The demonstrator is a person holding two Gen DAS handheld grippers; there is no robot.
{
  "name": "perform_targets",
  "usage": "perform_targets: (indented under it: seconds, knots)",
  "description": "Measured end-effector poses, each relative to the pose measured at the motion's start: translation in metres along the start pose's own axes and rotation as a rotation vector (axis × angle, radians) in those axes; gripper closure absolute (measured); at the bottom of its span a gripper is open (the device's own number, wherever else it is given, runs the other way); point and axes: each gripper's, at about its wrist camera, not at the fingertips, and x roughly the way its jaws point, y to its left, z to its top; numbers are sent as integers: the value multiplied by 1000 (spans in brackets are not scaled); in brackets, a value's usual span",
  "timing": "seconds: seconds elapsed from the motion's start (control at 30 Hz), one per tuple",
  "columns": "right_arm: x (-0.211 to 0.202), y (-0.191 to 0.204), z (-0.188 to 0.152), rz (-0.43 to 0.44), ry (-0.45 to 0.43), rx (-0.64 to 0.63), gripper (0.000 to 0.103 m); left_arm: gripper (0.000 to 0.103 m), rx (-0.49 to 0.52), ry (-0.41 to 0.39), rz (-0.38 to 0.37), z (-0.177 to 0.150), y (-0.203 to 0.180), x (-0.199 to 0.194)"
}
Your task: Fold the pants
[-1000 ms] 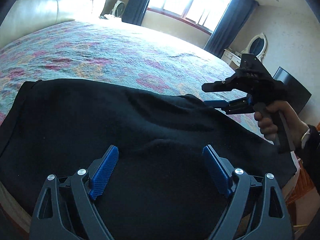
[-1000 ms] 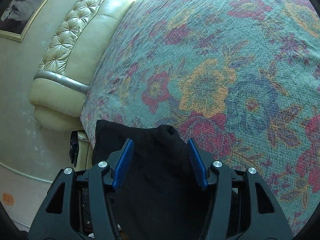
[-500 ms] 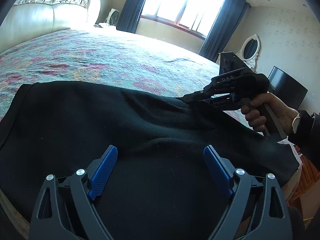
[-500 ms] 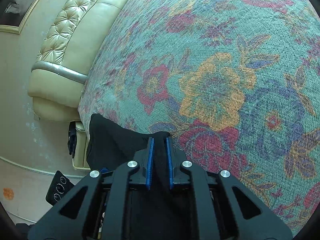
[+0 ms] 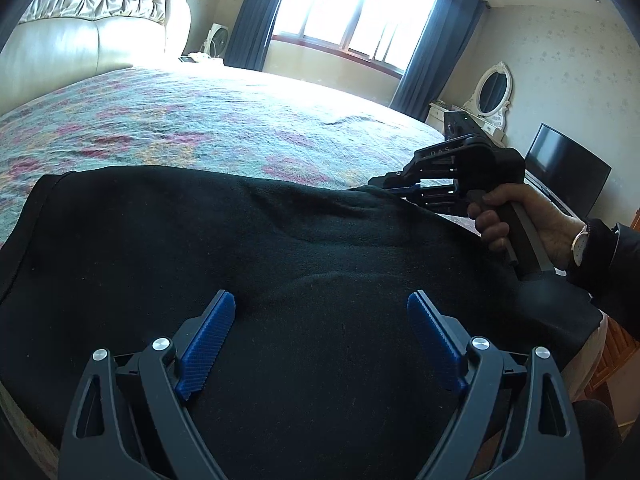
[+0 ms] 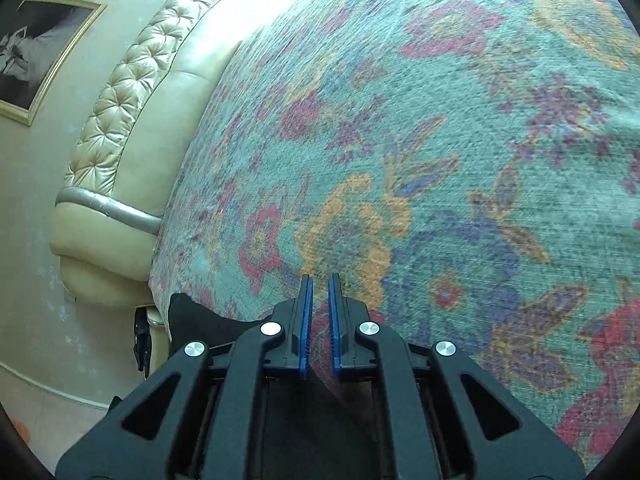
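Note:
The black pants [image 5: 248, 248] lie spread across the near side of the bed. My left gripper [image 5: 320, 312] is open, its blue pads wide apart just above the cloth. My right gripper [image 5: 384, 184] is shut on the far edge of the pants at the right. In the right wrist view the right gripper [image 6: 319, 280] has its pads pressed nearly together with dark cloth [image 6: 320, 412] pinched low between them, and more of the pants [image 6: 192, 320] shows at the lower left.
The bed has a floral cover [image 5: 208, 120] and a tufted cream headboard [image 5: 92, 28] at the left. A window with dark curtains [image 5: 360, 16], a white vanity mirror [image 5: 492, 88] and a black screen [image 5: 568, 168] stand beyond the bed.
My right gripper went from open to shut on the pants edge and has shifted slightly forward over the cover. My left gripper stays open over the cloth.

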Motion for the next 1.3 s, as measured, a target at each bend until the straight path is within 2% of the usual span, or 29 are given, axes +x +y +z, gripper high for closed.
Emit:
perform_targets:
  seconds: [0.03,0.07,0.1,0.17,0.23,0.27,0.37,0.5,0.67,0.77,0.83,0.97,1.07,1.17,1.23,1.3]
  knots:
    - [-14,-1,-4,0,-25,-5,71,16,-3,2,-2,1,0,0]
    - [-29,-2,-9,1,-51,-12,57,16,-7,6,-3,1,1,1]
    - [-46,-2,-17,4,-76,-17,52,16,-12,10,-5,2,2,1]
    - [-82,-7,-39,28,-120,-19,52,16,-21,21,-5,4,2,2]
    - [-120,-20,-67,10,-166,-10,45,16,-30,34,-3,5,2,2]
    - [-142,-29,-83,-22,-197,-1,40,16,-35,41,-1,6,2,3]
    - [-210,-62,-130,-142,-299,42,40,16,-45,72,8,10,2,6]
    - [-308,-120,-194,-290,-457,167,39,15,-41,130,36,16,-1,11]
    - [-402,-182,-263,-450,-577,323,33,15,-10,212,125,27,-13,18]
    - [-430,-208,-289,-489,-602,386,32,15,-27,238,240,32,-19,16]
    - [-443,-223,-300,-494,-607,408,32,15,-68,253,244,34,-18,12]
    - [-460,-242,-315,-394,-684,438,32,15,-95,263,288,35,-19,0]
    - [-476,-241,-318,-418,-736,436,30,15,-64,261,336,33,-22,-9]
    - [-488,-249,-329,-475,-770,460,25,15,-37,252,349,31,-25,-14]
    - [-490,-261,-338,-497,-767,500,25,15,-30,259,358,29,-25,-15]
    - [-484,-275,-345,-485,-736,538,25,15,-32,269,361,28,-24,-14]
